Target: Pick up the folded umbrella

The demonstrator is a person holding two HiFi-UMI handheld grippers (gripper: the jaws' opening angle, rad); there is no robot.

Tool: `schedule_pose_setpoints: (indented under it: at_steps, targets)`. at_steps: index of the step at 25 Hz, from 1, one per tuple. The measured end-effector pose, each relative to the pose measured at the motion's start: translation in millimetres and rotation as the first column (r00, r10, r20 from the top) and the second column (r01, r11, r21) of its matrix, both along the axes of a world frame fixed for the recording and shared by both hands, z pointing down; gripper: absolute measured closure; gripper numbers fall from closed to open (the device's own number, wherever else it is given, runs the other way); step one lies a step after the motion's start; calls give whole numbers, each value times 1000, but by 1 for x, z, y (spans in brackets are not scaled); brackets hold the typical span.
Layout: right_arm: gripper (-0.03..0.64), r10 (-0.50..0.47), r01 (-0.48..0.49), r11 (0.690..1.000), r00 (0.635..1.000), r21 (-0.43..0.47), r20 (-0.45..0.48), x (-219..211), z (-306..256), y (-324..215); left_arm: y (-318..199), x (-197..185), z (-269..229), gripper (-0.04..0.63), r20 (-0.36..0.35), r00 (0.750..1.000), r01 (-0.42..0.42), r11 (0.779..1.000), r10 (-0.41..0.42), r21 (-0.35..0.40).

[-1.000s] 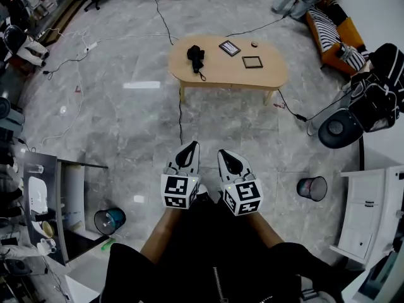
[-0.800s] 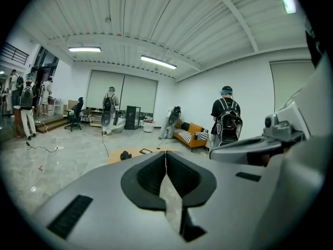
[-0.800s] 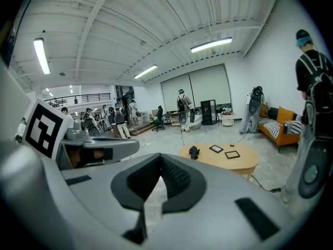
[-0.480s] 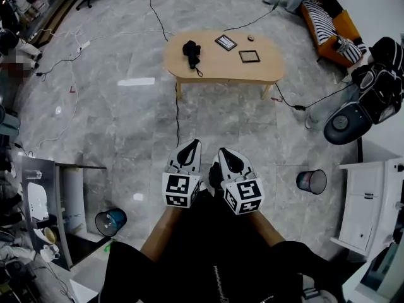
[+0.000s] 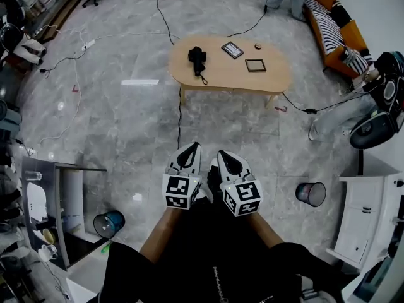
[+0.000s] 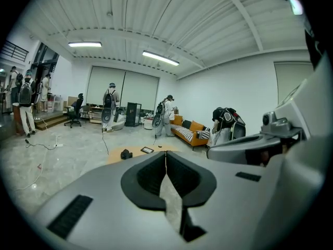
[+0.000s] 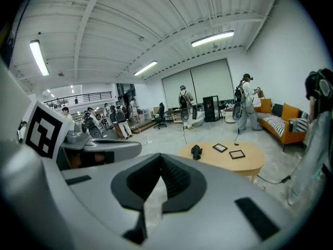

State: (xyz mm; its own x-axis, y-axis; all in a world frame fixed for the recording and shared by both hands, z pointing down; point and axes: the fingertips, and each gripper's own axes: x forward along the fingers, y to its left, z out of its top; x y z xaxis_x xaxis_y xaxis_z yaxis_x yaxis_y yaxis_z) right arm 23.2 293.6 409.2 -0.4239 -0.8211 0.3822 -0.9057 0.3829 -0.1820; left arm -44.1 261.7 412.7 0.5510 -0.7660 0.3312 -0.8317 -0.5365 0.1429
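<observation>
The folded black umbrella (image 5: pixel 197 59) lies on the left part of an oval wooden table (image 5: pixel 278 81), far ahead across the floor. In the left gripper view the umbrella (image 6: pixel 126 154) is small above the jaws, and in the right gripper view the umbrella (image 7: pixel 196 151) sits on the table (image 7: pixel 237 165). My left gripper (image 5: pixel 191 146) and right gripper (image 5: pixel 223 153) are held side by side close to my body, both pointing toward the table. Both are shut with nothing between the jaws, and they are far from the umbrella.
Two flat dark frames (image 5: pixel 232 49) (image 5: pixel 255 65) and a small round thing (image 5: pixel 257 45) share the table. A cable (image 5: pixel 179 115) crosses the floor toward it. Bins (image 5: pixel 311 193) (image 5: pixel 109 223) stand at either side, a white cabinet (image 5: pixel 369 213) at right. A person's legs (image 5: pixel 334 120) are near the table's right end.
Both grippers stay shut and side by side. The view has shifted a little, with the table slightly lower in the picture. A person's legs have come into view at the right.
</observation>
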Motion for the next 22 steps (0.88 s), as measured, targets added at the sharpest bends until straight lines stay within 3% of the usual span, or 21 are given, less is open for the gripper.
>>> schedule_pose_setpoints:
  at_steps: [22]
  targets:
    - [606, -101, 101, 995, 993, -6, 55, 43, -1, -133, -118, 32, 1, 580, 43, 991, 127, 992, -126, -16]
